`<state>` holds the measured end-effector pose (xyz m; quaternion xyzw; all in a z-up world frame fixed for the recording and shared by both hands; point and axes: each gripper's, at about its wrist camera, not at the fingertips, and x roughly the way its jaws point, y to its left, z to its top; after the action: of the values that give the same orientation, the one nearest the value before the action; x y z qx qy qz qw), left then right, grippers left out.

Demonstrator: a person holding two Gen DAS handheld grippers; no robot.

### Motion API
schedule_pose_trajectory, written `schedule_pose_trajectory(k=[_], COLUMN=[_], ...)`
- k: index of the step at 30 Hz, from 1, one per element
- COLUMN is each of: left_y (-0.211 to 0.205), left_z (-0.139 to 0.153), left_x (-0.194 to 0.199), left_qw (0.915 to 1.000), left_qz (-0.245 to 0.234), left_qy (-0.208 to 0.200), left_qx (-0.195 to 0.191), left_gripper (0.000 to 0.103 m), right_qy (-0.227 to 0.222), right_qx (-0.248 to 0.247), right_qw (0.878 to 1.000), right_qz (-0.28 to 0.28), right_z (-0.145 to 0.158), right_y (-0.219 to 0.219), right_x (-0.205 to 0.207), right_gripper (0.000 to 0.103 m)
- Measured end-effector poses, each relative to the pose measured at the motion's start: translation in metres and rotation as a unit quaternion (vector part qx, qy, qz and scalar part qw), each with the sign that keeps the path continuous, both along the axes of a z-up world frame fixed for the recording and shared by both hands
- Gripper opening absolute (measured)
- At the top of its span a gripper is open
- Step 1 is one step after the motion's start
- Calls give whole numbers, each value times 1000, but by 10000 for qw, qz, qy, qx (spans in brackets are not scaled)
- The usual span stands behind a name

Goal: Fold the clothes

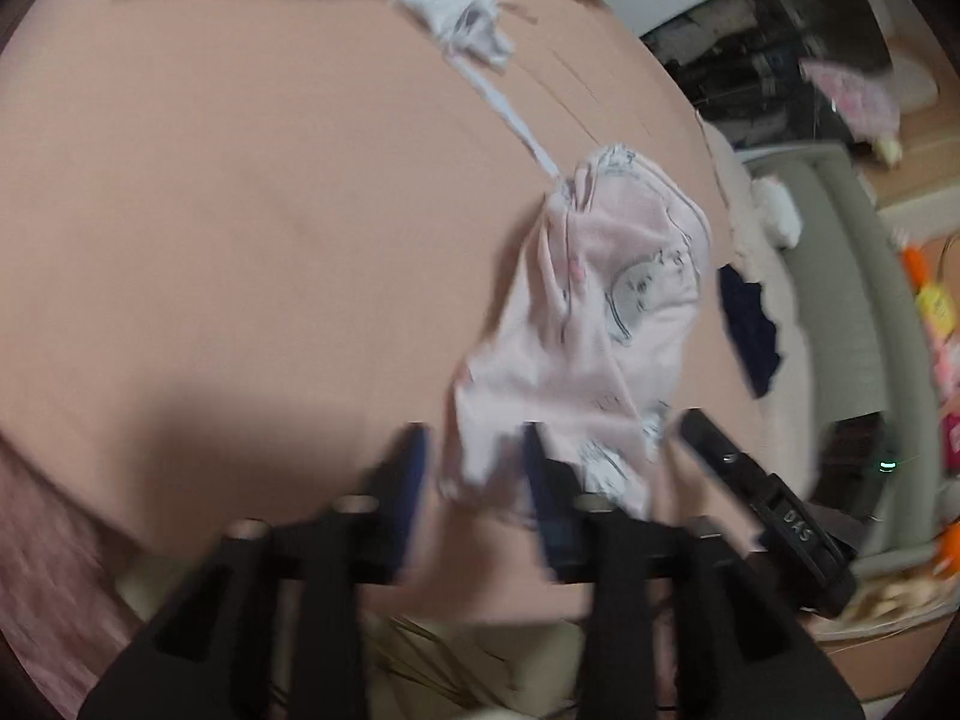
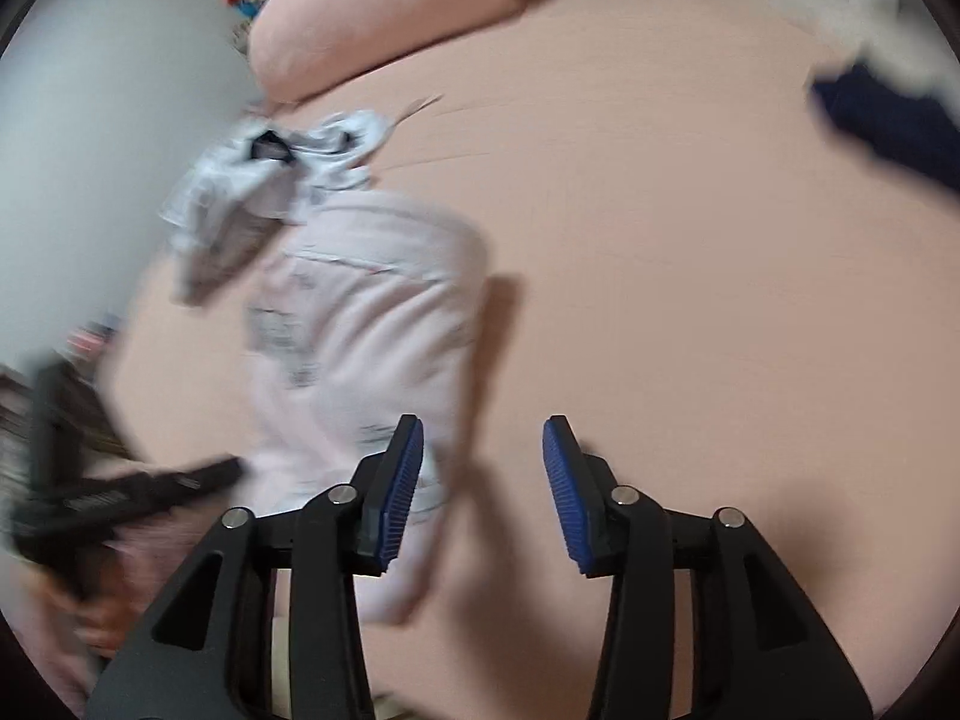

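pale pink printed garment (image 1: 600, 324) is seen crumpled near bed (image 1: 240, 240) edge; left gripper (image 1: 477, 468) & right gripper (image 2: 483, 468) are held apart, nothing clamped

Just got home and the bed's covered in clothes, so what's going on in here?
A person is folding laundry on the pink bed sheet with a claw in each hand. Both the left claw and the right claw are open at the near end of a pale pink printed garment, gripping nothing. A crumpled grey-white piece and a dark navy item lie farther off.
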<state>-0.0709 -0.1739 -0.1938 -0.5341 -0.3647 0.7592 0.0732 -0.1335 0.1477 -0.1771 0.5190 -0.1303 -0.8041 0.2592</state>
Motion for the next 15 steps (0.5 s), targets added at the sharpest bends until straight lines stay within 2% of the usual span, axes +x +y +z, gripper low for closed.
schedule_pose_trajectory(k=[3,6,7,10,12,15], left_y=[20,37,40,51,55,55], left_z=[-4,-17,-18,-19,-17,-15], left_x=[3,11,14,-9,-10,2], left_qw=[9995,9987,9991,9994,9999,9999], left_qz=[-191,-221,-196,-49,45,117], left_qy=[-39,-199,-160,-69,13,43], left_qx=[249,419,353,324,98,-117], left_gripper=[42,42,42,39,22,23], right_qy=[-268,-359,-391,-323,-304,-162], right_qx=[-143,-13,-27,46,41,208], right_qw=[9993,9988,9987,9989,9991,9992], right_qz=[220,323,334,349,309,310], right_z=[-9,-21,-24,-21,-20,-18], right_y=[-6,-15,-17,-19,-21,-28], right_x=[4,14,16,20,22,27], right_gripper=[44,26,19,14,12,12])
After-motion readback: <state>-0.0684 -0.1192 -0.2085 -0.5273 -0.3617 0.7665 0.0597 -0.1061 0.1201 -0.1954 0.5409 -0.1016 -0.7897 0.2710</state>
